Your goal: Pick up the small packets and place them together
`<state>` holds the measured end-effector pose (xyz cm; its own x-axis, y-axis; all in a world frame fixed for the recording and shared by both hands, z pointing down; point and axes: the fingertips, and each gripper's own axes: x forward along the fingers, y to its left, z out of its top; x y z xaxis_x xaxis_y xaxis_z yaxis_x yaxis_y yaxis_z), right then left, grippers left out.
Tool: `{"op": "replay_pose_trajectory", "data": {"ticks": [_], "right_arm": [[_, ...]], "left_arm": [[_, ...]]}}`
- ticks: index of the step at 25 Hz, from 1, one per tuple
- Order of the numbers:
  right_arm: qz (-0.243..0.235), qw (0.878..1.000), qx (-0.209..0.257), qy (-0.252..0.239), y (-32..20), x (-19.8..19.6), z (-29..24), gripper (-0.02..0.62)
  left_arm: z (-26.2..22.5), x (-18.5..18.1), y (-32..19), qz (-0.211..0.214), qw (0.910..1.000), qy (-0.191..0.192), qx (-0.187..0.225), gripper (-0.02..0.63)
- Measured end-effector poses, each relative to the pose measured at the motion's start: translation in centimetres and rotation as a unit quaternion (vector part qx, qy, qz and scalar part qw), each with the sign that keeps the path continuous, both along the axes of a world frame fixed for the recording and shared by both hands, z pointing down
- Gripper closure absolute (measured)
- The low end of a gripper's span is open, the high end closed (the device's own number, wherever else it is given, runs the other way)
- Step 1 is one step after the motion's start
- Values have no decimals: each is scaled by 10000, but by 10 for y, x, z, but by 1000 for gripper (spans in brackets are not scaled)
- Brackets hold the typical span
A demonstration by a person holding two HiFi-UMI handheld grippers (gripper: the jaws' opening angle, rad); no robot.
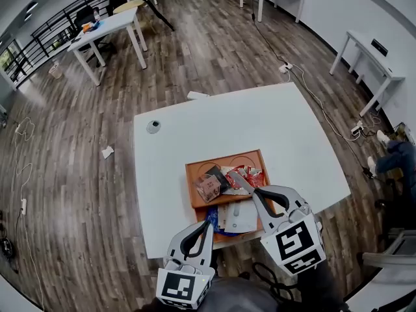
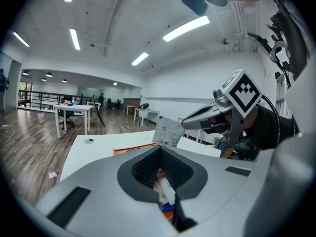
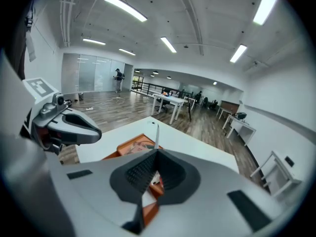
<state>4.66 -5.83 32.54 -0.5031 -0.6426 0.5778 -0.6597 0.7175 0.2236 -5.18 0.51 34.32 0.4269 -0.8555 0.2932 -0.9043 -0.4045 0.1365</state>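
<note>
An orange tray [image 1: 193, 171] near the white table's front edge holds several small packets: a brownish one [image 1: 208, 187], red ones [image 1: 252, 174], a white one [image 1: 238, 217] and a blue one [image 1: 211, 220]. My right gripper [image 1: 251, 192] hangs above the tray, shut on a thin white packet [image 1: 238, 181]. That packet shows flat-on in the left gripper view [image 2: 168, 131] and edge-on in the right gripper view [image 3: 156, 135]. My left gripper [image 1: 202, 229] sits at the tray's near left corner, its jaws together with nothing between them. Tray and packets [image 2: 163, 191] lie under it.
A small grey round object [image 1: 153, 127] lies on the table [image 1: 286, 129] at the far left. Other white tables [image 1: 107, 31] stand across the wooden floor. A cable [image 1: 312, 96] runs along the floor at the right, where a person's leg [image 1: 393, 158] shows.
</note>
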Motion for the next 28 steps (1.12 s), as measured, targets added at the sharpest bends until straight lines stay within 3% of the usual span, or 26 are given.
{"op": "replay_pose_trajectory", "data": {"ticks": [6, 11, 17, 23, 28], "right_arm": [[348, 9970, 403, 559, -46, -5, 5, 591], [240, 9921, 425, 1153, -59, -35, 42, 589], [-25, 9955, -99, 946, -57, -64, 73, 589], [-263, 9950, -365, 896, -45, -74, 90, 588], [-474, 9938, -681, 745, -35, -80, 102, 549]], "left_arm": [[5, -15, -28, -9, 9999, -31, -121, 603], [15, -34, -45, -95, 9993, -37, -367, 603], [33, -52, -57, -252, 9985, -19, -495, 603], [37, -48, -56, -257, 9982, 32, -546, 603], [35, -43, -53, -296, 9979, 30, -583, 603]]}}
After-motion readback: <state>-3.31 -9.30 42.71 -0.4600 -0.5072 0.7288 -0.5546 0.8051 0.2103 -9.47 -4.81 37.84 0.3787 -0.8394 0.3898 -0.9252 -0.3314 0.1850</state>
